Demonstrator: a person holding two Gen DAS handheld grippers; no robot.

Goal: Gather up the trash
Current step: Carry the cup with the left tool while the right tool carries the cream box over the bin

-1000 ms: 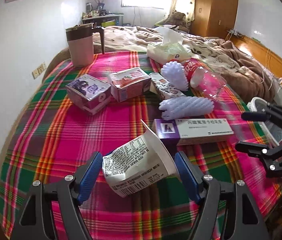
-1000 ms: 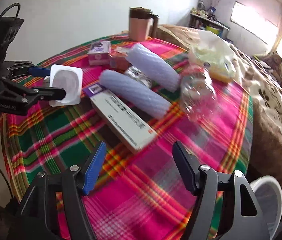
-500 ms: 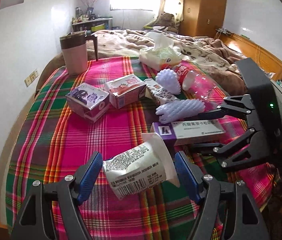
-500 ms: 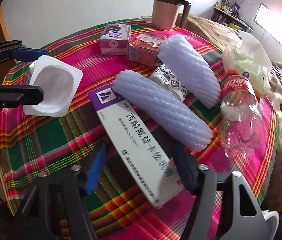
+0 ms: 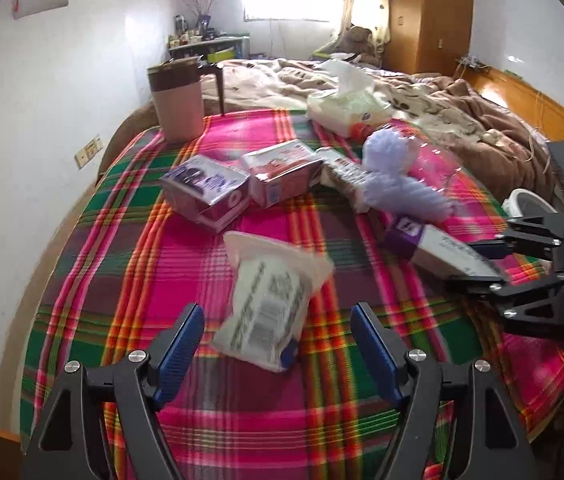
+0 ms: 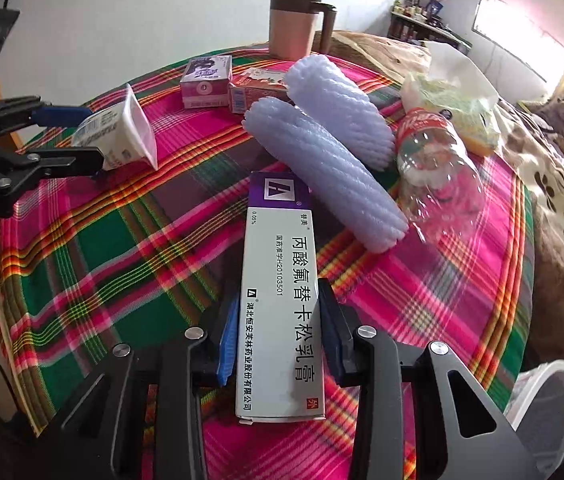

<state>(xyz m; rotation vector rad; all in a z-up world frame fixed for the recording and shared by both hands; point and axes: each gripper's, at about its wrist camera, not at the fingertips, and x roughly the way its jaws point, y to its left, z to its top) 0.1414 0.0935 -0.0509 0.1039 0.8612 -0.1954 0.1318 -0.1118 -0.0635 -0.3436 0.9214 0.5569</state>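
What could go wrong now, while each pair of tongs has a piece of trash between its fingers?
1. The right tongs, whose jaws have just been closing, grip the long ointment box towards one end; it may pivot or droop when lifted.
2. The box's far end lies against a foam sleeve beside the plastic bottle; lifting could nudge them.
3. The yogurt cup looks tilted and blurred between the left tongs, with gaps beside the pads; it might slip out.

Plaid-covered table (image 6: 129,248) fills the frame: two foam sleeves (image 6: 330,160) centre, crushed bottle (image 6: 438,176) right, small cartons (image 6: 205,82) and mug (image 6: 294,24) up top
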